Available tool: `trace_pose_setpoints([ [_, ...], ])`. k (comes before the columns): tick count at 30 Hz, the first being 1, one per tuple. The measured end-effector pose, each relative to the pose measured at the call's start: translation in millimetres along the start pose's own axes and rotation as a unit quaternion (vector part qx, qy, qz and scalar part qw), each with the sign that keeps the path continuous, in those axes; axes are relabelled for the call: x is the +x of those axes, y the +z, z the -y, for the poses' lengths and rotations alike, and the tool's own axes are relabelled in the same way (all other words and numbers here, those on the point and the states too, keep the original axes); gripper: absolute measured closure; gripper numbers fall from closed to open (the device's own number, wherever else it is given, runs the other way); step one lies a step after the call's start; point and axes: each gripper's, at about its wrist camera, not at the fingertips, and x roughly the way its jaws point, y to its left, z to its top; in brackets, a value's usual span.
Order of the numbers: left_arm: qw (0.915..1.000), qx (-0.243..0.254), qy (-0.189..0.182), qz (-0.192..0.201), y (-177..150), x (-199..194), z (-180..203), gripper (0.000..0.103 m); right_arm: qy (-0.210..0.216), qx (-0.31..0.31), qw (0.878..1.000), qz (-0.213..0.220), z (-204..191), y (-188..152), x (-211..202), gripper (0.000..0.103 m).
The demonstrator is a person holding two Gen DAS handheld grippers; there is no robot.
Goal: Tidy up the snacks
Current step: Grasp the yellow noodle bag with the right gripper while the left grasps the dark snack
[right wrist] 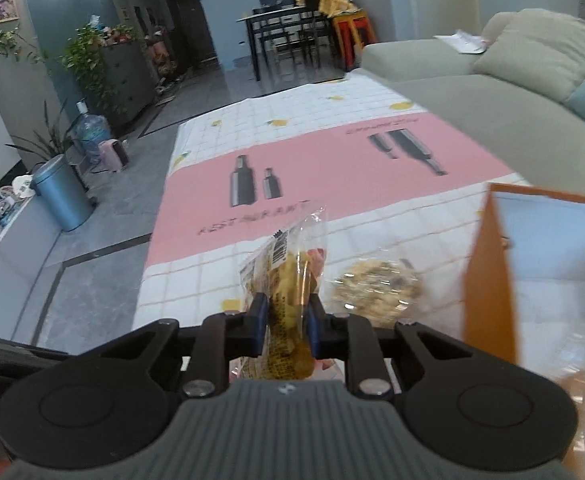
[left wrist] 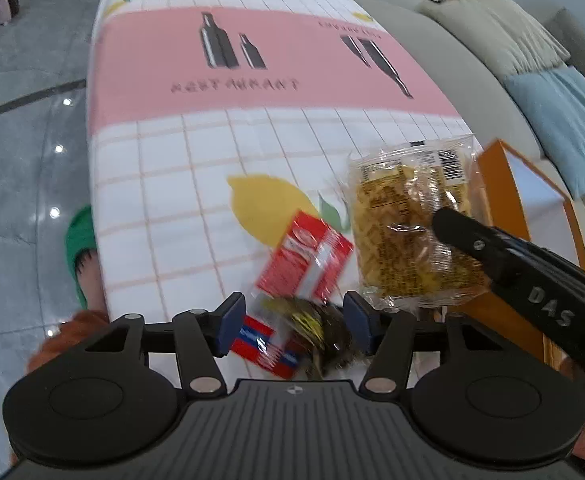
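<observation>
My right gripper (right wrist: 287, 322) is shut on a clear packet of yellow snacks (right wrist: 288, 280) and holds it above the table; the left wrist view shows that packet (left wrist: 408, 232) lifted beside an orange box (left wrist: 508, 216). My left gripper (left wrist: 292, 320) is open low over the table, its jaws on either side of a dark yellow-striped wrapper (left wrist: 316, 328). A red-and-blue packet (left wrist: 268, 346) lies under it and a red packet (left wrist: 306, 260) lies just ahead. A round clear packet of pale snacks (right wrist: 376, 286) lies on the cloth beside the orange box (right wrist: 488, 276).
The table wears a white checked cloth with a pink band (left wrist: 232, 60). A grey sofa (right wrist: 492, 92) with cushions runs along the right. The floor drops off on the left, where a green slipper (left wrist: 78, 248) shows. A blue bin (right wrist: 62, 192) stands far left.
</observation>
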Motion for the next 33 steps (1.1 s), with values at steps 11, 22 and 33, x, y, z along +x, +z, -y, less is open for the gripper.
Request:
trace_pose_setpoints([
  [11, 0.9989, 0.030, 0.014, -0.033, -21, 42, 24, 0.039, -0.017, 0.018, 1.000, -0.012, 20, -28, -33, 0.085],
  [22, 0.9953, 0.090, 0.030, -0.022, -38, 55, 44, 0.065, -0.028, 0.028, 0.999, -0.019, 29, -34, -33, 0.085],
  [33, 0.9957, 0.082, 0.032, 0.029, -37, 1, 51, 0.066, -0.024, 0.019, 1.000, 0.008, 26, -32, -56, 0.085],
])
